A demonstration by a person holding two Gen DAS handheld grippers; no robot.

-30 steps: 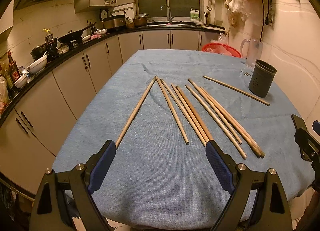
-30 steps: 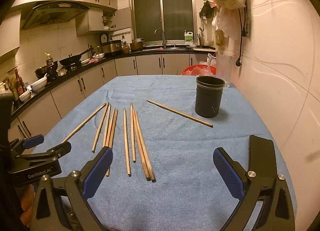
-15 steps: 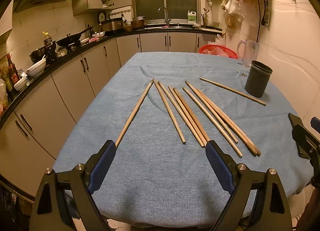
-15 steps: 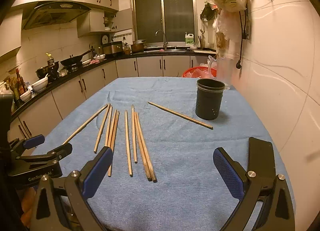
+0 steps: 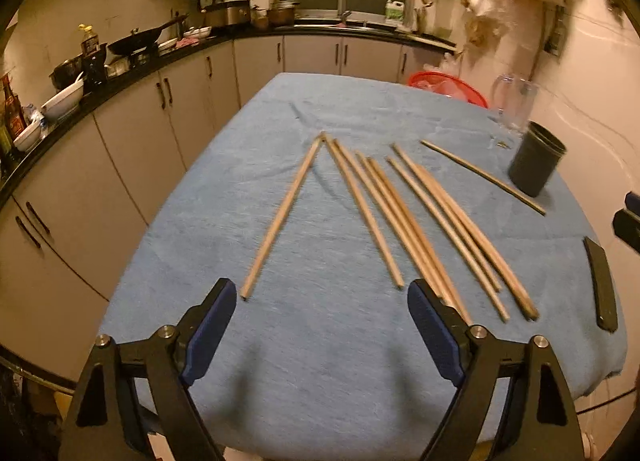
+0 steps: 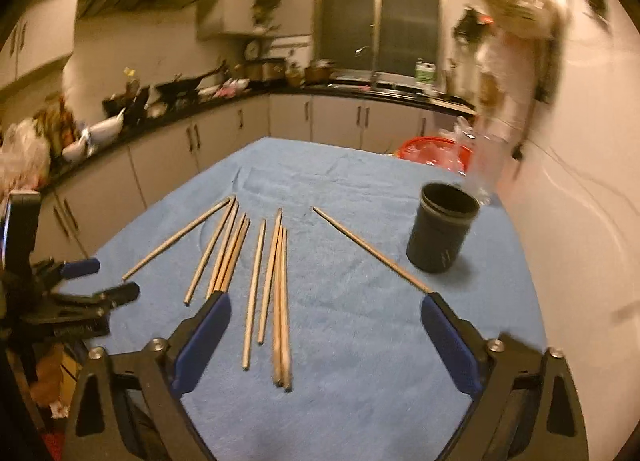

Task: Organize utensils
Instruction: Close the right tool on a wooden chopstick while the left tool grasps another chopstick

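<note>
Several wooden chopsticks (image 5: 404, 217) lie fanned out on the blue cloth-covered table (image 5: 320, 361); they also show in the right wrist view (image 6: 256, 281). One chopstick (image 6: 368, 251) lies apart, beside a dark cylindrical holder (image 6: 442, 229), which also shows in the left wrist view (image 5: 536, 165). My left gripper (image 5: 320, 301) is open and empty just short of the near chopstick ends. My right gripper (image 6: 324, 313) is open and empty over the chopsticks' near ends.
A clear glass jug (image 5: 514, 101) and a red basket (image 5: 448, 85) stand at the table's far right by the wall. Kitchen cabinets and a cluttered counter (image 5: 120, 57) run along the left. The left gripper shows at the left of the right wrist view (image 6: 80, 289).
Both grippers have moved forward over the table toward the chopsticks and tilted; the current frames are motion-blurred. Both stay open and nothing on the table has moved.
</note>
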